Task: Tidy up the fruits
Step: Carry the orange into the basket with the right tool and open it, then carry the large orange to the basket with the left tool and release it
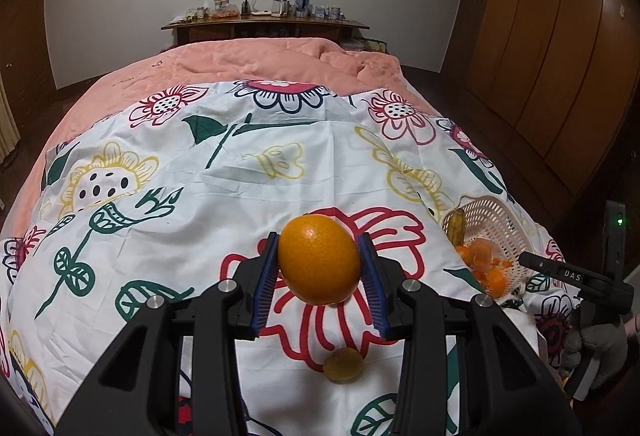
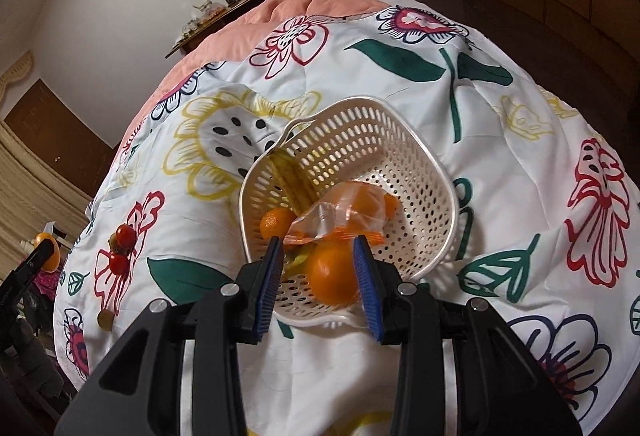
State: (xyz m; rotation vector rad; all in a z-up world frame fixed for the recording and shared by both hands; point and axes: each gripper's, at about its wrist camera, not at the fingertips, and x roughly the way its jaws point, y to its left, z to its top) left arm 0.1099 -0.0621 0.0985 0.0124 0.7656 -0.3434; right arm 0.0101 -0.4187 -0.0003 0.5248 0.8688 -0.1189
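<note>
An orange (image 1: 319, 259) is clamped between the blue pads of the left tongs (image 1: 320, 276), raised above the flowered sheet (image 1: 240, 171) on the bed. A kiwi (image 1: 343, 364) lies on the sheet beneath. The white basket (image 2: 424, 171), holding oranges, a banana (image 2: 286, 171) and a plastic bag (image 2: 340, 215), is seen below the right tongs (image 2: 320, 276), whose jaws stand apart, empty. Two tomatoes (image 2: 122, 248) lie left of the basket.

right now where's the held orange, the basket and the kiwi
orange (image 1: 319, 259): left wrist view, middle of its peel, between the left gripper's pads
basket (image 2: 434, 171): right wrist view, bare perforated inner wall
kiwi (image 1: 344, 364): left wrist view, its top, on the sheet
</note>
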